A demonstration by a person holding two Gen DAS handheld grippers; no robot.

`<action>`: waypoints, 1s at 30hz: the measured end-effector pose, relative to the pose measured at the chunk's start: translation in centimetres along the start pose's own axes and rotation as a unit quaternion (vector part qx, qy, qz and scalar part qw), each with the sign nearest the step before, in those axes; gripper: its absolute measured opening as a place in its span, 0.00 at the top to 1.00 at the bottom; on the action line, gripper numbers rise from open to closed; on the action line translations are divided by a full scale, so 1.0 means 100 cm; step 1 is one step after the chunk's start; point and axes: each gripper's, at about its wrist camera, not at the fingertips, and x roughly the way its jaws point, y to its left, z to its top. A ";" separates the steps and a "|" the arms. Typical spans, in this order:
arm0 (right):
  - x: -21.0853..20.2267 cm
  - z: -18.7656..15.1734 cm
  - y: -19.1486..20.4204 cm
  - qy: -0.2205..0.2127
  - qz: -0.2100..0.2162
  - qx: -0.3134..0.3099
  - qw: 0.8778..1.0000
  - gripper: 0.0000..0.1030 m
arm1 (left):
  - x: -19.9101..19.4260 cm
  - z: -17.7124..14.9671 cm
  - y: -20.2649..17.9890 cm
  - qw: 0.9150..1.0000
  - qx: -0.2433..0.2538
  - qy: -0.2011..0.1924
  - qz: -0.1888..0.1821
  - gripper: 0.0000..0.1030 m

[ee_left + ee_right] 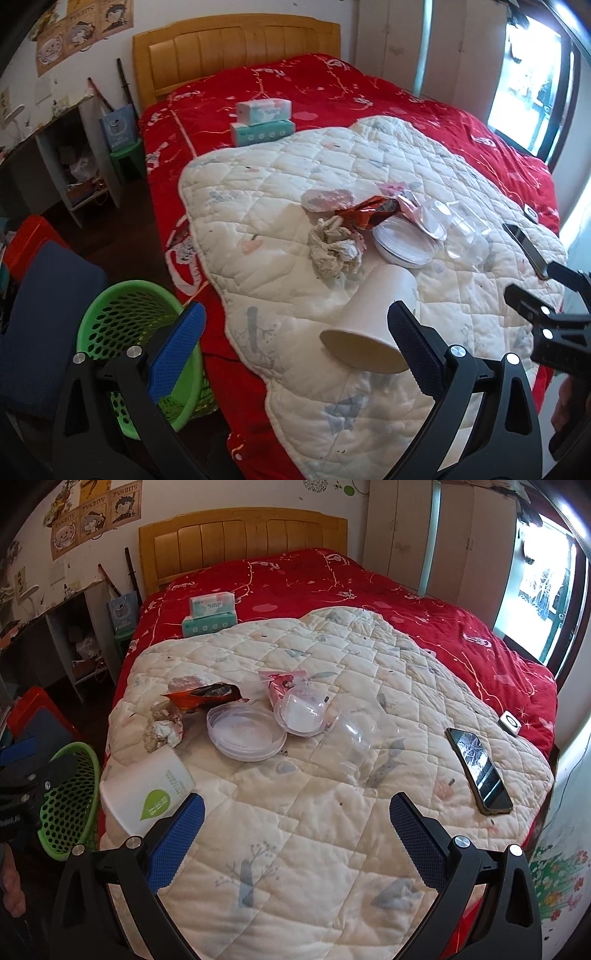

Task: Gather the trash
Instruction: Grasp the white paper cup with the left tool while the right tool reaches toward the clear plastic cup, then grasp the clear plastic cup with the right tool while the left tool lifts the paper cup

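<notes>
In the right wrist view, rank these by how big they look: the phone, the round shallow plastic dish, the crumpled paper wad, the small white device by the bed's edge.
1. Round plastic dish and phone: too alike to rank.
2. Crumpled paper wad.
3. Small white device, farthest, so perhaps understated.

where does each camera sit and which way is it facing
Left wrist: on the left gripper, over the bed's near left corner, facing the headboard; its open fingers frame the paper cup, the right gripper at the edge.
Right wrist: on the right gripper, further right, facing likewise; open fingers, left gripper at the edge.
Shared: cup, green basket, phone.
</notes>
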 end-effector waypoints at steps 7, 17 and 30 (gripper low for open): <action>0.015 0.010 -0.004 0.004 0.001 -0.006 1.000 0.06 | 0.017 0.000 -0.017 0.999 0.034 0.017 -0.028 0.11; 0.030 0.016 -0.012 0.012 0.005 -0.009 1.000 0.06 | 0.044 -0.001 -0.043 0.992 0.085 0.055 -0.072 0.17; 0.053 0.033 -0.056 0.026 0.029 -0.001 0.999 0.06 | 0.070 -0.004 -0.055 0.983 0.117 0.094 -0.106 0.35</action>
